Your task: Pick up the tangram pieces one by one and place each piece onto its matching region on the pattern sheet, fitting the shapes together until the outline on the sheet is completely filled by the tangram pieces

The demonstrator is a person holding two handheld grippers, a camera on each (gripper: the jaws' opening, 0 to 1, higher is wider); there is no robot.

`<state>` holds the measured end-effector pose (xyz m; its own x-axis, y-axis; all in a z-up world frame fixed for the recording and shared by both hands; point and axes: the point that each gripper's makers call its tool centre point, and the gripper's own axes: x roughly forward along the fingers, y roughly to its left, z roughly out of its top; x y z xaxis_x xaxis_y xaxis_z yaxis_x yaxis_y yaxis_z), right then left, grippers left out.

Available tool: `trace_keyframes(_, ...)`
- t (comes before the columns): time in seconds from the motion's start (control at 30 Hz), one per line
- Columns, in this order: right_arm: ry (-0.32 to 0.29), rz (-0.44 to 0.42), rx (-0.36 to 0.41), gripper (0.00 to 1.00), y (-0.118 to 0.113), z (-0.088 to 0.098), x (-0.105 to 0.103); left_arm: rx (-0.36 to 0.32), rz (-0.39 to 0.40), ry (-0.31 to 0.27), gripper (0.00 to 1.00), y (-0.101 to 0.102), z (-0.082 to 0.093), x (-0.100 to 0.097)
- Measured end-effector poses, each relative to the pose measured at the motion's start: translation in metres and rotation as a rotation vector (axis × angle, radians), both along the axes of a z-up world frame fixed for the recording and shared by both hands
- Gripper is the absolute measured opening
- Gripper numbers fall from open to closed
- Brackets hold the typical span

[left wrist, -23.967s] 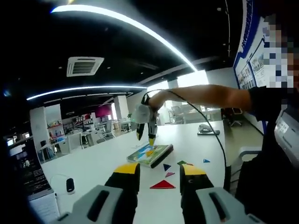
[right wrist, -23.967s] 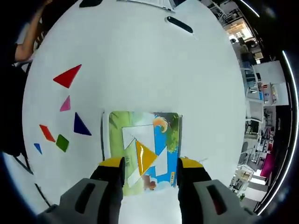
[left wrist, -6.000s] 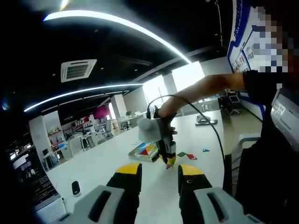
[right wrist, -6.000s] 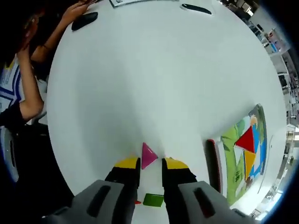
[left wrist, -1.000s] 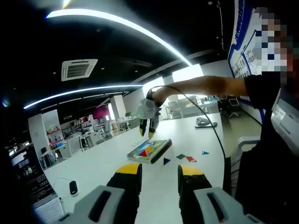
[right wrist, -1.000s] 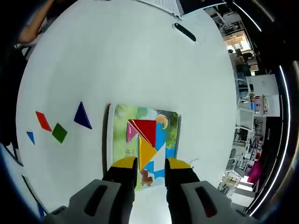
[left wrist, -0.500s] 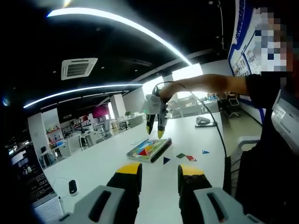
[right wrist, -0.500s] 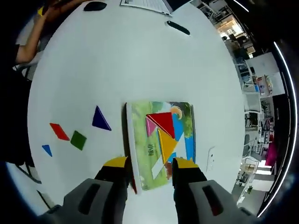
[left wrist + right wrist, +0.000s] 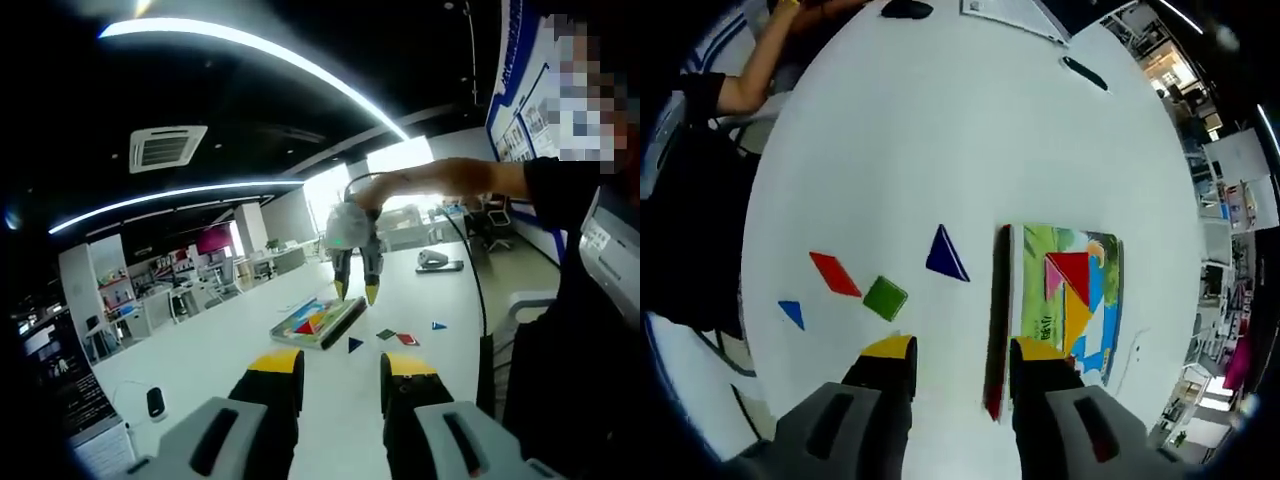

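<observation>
Fingers (image 9: 885, 352) of right gripper (image 9: 953, 352) apart, empty, we note, above bench (image 9: 940, 120) beside pattern sheet (image 9: 1037, 300); left gripper (image 9: 338, 362) fingers apart, empty; dark blue triangle (image 9: 945, 255) loose

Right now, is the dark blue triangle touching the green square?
Apart. The right gripper view shows bare white table between the dark blue triangle and the green square.

my left gripper (image 9: 338, 372) shows grey bodies and black jaws with yellow tips; my right gripper (image 9: 356, 292) has a pale grey housing, a trailing black cable, and my sleeve (image 9: 560, 200) is dark.
</observation>
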<state>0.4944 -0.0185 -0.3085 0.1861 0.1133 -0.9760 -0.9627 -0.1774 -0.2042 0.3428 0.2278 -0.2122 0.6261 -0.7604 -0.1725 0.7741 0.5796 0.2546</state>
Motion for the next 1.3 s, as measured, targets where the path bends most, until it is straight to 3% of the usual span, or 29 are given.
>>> trace_keyframes(0.23, 0.055, 0.035, -0.037, 0.38, -0.005, -0.003, -0.025, -0.003, 0.001, -0.002, 0.32, 0.002, 0.001, 0.000)
trace_keyframes(0.37, 0.082, 0.044, -0.069, 0.37, -0.007, -0.012, -0.039, -0.001, 0.000, -0.002, 0.32, 0.001, 0.001, 0.000)
trace_keyframes(0.8, 0.185, 0.215, -0.140, 0.36, 0.010, -0.051, -0.093, 0.003, -0.004, -0.004, 0.32, 0.000, 0.000, -0.001)
trace_keyframes(0.97, 0.200, 0.258, -0.149, 0.36, 0.016, -0.057, -0.103, 0.001, -0.001, -0.005, 0.32, 0.002, 0.001, -0.001)
trace_keyframes(1.3, 0.179, 0.358, -0.160, 0.26, 0.024, -0.067, -0.101, 0.003, -0.001, -0.007, 0.32, 0.001, 0.001, -0.002)
